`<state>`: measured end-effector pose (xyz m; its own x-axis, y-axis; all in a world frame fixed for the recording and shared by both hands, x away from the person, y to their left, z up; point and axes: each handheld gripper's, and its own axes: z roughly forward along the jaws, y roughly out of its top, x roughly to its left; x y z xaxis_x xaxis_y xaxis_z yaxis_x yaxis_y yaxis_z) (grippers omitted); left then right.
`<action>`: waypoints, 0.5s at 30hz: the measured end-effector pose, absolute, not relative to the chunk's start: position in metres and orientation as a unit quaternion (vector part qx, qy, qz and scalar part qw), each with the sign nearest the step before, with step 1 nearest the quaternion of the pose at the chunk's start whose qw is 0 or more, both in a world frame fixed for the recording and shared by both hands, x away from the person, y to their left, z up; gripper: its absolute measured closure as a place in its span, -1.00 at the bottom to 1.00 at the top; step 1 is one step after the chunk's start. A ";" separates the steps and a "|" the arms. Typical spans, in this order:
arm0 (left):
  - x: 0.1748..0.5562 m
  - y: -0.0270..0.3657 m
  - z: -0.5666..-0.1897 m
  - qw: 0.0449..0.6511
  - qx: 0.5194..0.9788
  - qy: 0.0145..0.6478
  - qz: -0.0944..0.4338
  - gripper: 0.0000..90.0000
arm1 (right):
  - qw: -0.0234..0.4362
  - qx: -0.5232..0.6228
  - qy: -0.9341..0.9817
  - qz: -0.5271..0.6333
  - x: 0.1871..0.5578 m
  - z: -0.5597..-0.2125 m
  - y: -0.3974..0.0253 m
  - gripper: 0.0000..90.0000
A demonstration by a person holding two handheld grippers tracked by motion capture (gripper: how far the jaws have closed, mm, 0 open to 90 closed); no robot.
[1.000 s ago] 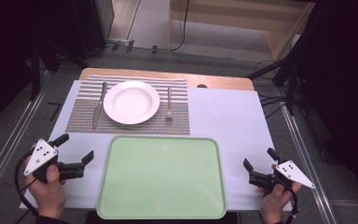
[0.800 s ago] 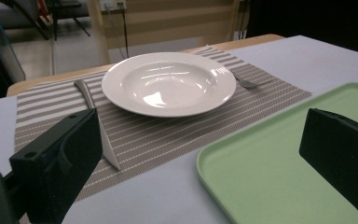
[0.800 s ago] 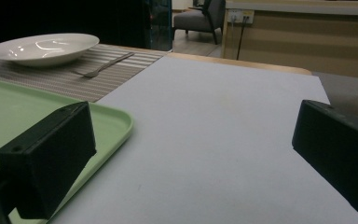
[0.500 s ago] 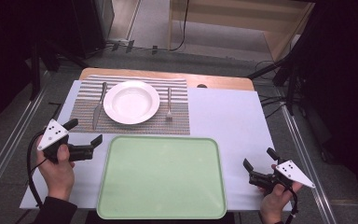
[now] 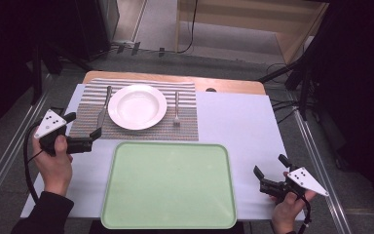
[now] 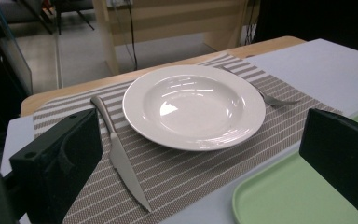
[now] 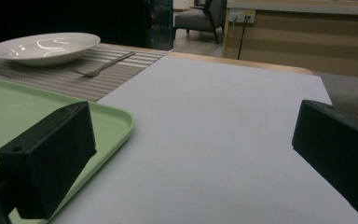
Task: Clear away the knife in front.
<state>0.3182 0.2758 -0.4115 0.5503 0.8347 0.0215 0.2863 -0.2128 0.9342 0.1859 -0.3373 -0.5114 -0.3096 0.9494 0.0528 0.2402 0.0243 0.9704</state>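
The knife (image 5: 104,108) is laid on the striped placemat (image 5: 187,122), just left of the white plate (image 5: 137,107) and roughly parallel to the mat's left edge; in the left gripper view its blade (image 6: 127,173) is seen pointing toward the camera, the handle running back beside the plate rim. The left gripper (image 5: 83,130) is held low at the near left corner of the placemat, close to the knife blade's tip but apart from it. Its jaws are spread wide and nothing is held between them (both black jaws frame the plate and knife in the left gripper view). A fork (image 5: 176,107) is laid on the mat to the right of the plate. The green tray (image 5: 168,224) is set on the pale table cover (image 5: 233,122) just in front of the placemat. The right gripper (image 5: 270,171) is held near the table's front right corner, beside the tray's right edge; its jaws are likewise wide apart and empty, over bare cover.
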 end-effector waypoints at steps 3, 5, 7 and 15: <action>0.326 0.275 -0.409 0.493 0.730 0.385 0.276 -1.00 | 0.344 0.477 0.626 0.512 0.185 -0.511 -0.337 -1.00; 0.330 0.274 -0.408 0.492 0.731 0.386 0.274 -1.00 | 0.344 0.475 0.627 0.512 0.186 -0.511 -0.337 -1.00; 0.336 0.273 -0.408 0.490 0.732 0.390 0.268 -1.00 | 0.349 0.473 0.627 0.511 0.186 -0.512 -0.338 -1.00; 0.361 0.266 -0.405 0.470 0.744 0.400 0.258 -1.00 | 0.352 0.475 0.625 0.509 0.187 -0.512 -0.338 -1.00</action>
<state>0.3612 0.2656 -0.4053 0.5475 0.8367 0.0083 0.3520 -0.2393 0.9049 0.1874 -0.3378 -0.5116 -0.2999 0.9530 0.0436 0.2354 0.0296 0.9714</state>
